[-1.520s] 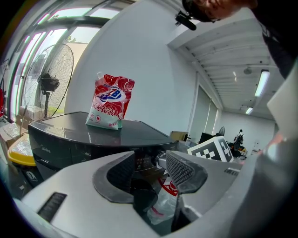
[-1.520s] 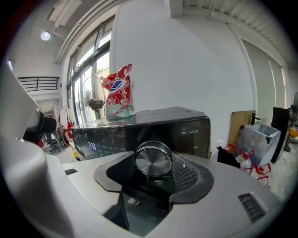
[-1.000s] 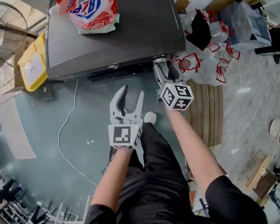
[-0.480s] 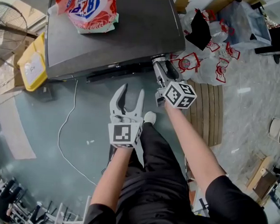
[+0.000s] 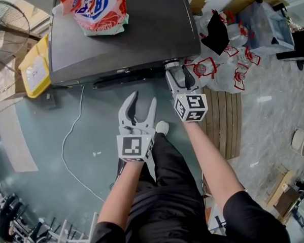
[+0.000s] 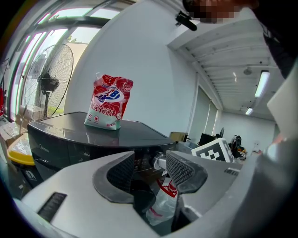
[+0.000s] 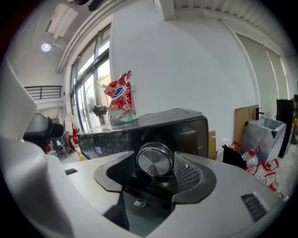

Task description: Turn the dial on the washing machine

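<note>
We have the right hand-held gripper (image 7: 155, 168) clamped on the dial (image 7: 155, 160) at the washing machine's (image 5: 126, 36) near right corner. We cannot judge how much turning remains. The left hand-held gripper (image 5: 140, 103) hangs open and empty.

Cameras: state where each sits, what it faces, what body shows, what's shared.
Head view: on the head, down on dark grey washing machine; forearms, legs, left gripper, right gripper show.
Left gripper view: faces machine's front past open jaws.
Right gripper view: faces round silver dial held in its jaws.
Shared: red-and-white detergent bag atop the machine.
</note>
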The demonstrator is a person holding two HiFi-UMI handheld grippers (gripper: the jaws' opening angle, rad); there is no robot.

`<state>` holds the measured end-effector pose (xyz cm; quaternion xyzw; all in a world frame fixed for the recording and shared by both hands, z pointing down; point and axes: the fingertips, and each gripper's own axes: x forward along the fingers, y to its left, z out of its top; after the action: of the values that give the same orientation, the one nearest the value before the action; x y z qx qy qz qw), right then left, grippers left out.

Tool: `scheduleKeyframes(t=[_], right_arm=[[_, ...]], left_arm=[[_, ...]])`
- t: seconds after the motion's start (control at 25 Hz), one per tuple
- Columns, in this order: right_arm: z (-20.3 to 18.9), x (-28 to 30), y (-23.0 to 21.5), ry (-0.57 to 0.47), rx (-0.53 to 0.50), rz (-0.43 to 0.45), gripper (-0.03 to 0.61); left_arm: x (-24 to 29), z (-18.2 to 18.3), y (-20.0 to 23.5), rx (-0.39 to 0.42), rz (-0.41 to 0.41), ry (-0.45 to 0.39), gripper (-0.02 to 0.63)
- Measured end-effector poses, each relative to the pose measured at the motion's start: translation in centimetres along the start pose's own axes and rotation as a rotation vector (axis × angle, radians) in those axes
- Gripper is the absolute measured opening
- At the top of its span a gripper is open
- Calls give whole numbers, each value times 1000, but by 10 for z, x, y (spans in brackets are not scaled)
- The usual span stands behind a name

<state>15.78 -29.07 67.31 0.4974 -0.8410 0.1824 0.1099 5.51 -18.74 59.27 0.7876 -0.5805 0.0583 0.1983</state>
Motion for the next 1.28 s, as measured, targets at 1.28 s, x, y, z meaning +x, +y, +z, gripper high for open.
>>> scheduleKeyframes(t=[1.28], right_arm=[[-11, 9, -10, -6, 340, 31, 241]], left_arm=[[3, -9, -3, -5, 17, 4, 187]])
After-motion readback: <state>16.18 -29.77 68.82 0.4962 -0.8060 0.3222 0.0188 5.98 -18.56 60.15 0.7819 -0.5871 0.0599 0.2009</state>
